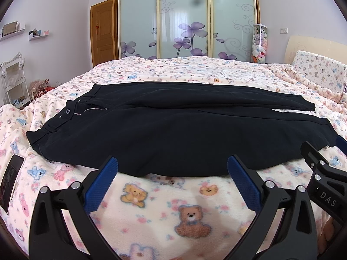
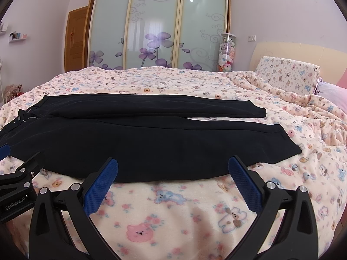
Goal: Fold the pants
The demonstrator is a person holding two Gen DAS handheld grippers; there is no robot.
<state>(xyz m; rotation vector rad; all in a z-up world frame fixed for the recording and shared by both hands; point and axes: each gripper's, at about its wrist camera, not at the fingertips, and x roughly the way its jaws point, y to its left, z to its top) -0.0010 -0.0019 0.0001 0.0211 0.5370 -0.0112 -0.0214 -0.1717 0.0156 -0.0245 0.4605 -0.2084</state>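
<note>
Black pants lie flat on the bed, waistband with button and zipper to the left, both legs stretched to the right, the far leg a little apart from the near one. They also show in the right wrist view. My left gripper is open and empty, its blue pads just at the near edge of the pants. My right gripper is open and empty at the same near edge, further toward the leg ends. The right gripper shows at the right edge of the left wrist view.
The bed is covered by a pink teddy-bear blanket. A pillow and headboard stand at the right. A black phone lies on the bed at the left. A sliding wardrobe stands behind the bed.
</note>
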